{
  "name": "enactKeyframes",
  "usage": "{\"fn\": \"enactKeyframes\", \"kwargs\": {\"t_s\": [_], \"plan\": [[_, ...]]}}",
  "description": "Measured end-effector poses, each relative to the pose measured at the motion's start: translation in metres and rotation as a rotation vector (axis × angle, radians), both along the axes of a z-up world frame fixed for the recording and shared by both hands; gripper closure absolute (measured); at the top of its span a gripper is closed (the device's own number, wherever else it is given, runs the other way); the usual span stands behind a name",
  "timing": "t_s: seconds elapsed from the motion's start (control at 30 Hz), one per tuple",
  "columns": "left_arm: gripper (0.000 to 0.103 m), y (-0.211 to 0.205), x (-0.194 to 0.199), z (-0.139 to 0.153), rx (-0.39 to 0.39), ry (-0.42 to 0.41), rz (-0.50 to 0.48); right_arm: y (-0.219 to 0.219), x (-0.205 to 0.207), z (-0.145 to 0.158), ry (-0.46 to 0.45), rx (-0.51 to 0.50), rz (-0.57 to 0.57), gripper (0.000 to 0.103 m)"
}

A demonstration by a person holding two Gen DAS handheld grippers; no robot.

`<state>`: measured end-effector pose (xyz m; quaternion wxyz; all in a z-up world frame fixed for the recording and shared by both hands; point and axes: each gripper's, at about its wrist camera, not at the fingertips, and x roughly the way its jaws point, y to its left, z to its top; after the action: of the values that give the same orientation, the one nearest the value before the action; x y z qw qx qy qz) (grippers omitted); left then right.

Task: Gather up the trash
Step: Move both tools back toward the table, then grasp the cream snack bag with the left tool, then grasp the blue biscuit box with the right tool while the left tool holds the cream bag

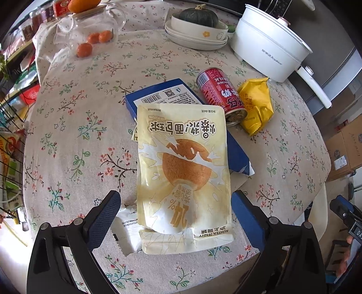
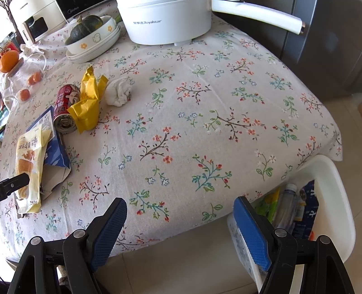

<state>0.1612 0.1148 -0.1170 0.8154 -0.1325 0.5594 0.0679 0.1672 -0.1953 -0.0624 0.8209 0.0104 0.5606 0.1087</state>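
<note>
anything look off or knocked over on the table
The red can lies on its side, open end toward the camera, beside a crumpled yellow wrapper. The blue box is torn open.

Table (image 2: 203, 95) — snack pouch (image 1: 183, 171) lying on flattened box (image 1: 163, 95), small wrapper (image 1: 126, 228) tucked under its near corner. Can (image 1: 220, 95) lying on its side right of box, touching foil wrapper (image 1: 256, 106); crumpled tissue (image 2: 118, 91) sitting beyond. Behind — cooking pot (image 2: 167, 20), squash (image 2: 87, 26) resting in stacked bowls (image 2: 95, 48). Bin (image 2: 334, 203) standing below table edge.
</note>
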Motion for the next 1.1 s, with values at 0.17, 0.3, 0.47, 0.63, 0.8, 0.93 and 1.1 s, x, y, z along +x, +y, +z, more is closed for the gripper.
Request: {"fn": "enactKeyframes", "kwargs": {"t_s": [0.17, 0.3, 0.47, 0.63, 0.8, 0.93, 1.1], "plan": [[0.024, -0.006, 0.007, -0.016, 0.008, 0.034, -0.022, -0.002, -0.001, -0.003, 0.007, -0.009, -0.003, 0.022], [0.072, -0.01, 0.006, -0.018, -0.03, 0.021, -0.05, -0.003, -0.001, -0.006, 0.011, -0.015, -0.007, 0.022], [0.095, -0.019, 0.002, -0.008, -0.041, -0.001, -0.098, -0.002, -0.002, -0.009, 0.017, -0.021, -0.012, 0.022], [0.097, -0.013, -0.01, 0.018, -0.085, -0.078, -0.113, 0.002, -0.002, -0.009, 0.016, -0.015, -0.015, 0.022], [0.098, 0.002, -0.024, 0.052, -0.133, -0.178, -0.113, 0.011, -0.003, -0.007, 0.01, -0.008, -0.005, 0.022], [0.098, 0.018, -0.039, 0.07, -0.134, -0.237, -0.103, 0.024, -0.003, -0.007, 0.003, -0.001, 0.011, 0.022], [0.098, 0.041, -0.048, 0.076, -0.109, -0.26, -0.072, 0.049, 0.0, -0.01, 0.004, 0.014, 0.041, 0.022]]}}
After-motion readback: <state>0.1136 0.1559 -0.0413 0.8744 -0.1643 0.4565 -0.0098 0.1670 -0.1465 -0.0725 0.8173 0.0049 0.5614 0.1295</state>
